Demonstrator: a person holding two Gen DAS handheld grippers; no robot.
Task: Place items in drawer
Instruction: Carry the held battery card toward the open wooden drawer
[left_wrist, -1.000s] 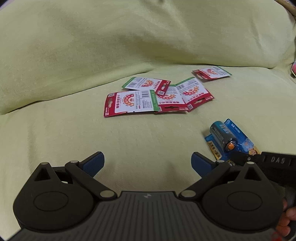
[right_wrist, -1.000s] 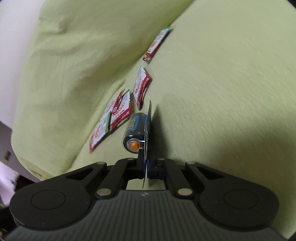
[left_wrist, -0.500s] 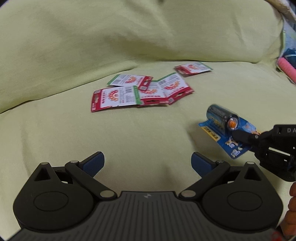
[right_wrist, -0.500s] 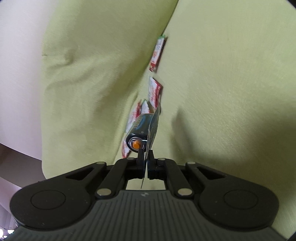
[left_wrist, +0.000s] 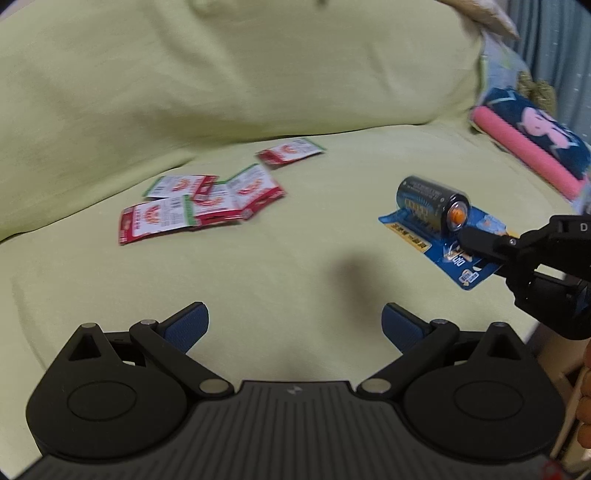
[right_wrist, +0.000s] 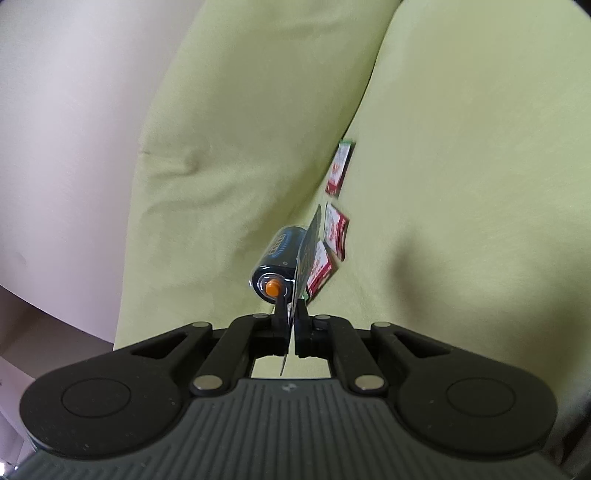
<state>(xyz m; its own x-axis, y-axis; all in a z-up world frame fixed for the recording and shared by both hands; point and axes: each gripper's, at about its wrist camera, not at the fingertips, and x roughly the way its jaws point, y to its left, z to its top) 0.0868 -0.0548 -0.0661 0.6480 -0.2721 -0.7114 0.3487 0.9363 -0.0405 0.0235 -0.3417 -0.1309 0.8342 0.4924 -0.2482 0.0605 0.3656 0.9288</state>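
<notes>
A battery pack, a dark cylinder with an orange tip on a blue card, hangs above the green sofa seat at the right. My right gripper is shut on the card's edge; in the right wrist view the battery pack stands edge-on between the closed fingers of the right gripper. Several red and white packets lie scattered on the seat at centre left, and show as packets beyond the battery. My left gripper is open and holds nothing, low over the seat. No drawer is in view.
The green sofa backrest rises behind the packets. A blue and pink cushion lies at the far right end. A pale wall shows left of the sofa. A person's fingers show at the lower right edge.
My right gripper has lifted the battery pack off the seat and carried it up and to the right. The left wrist view has swung right, bringing the cushion into view.
</notes>
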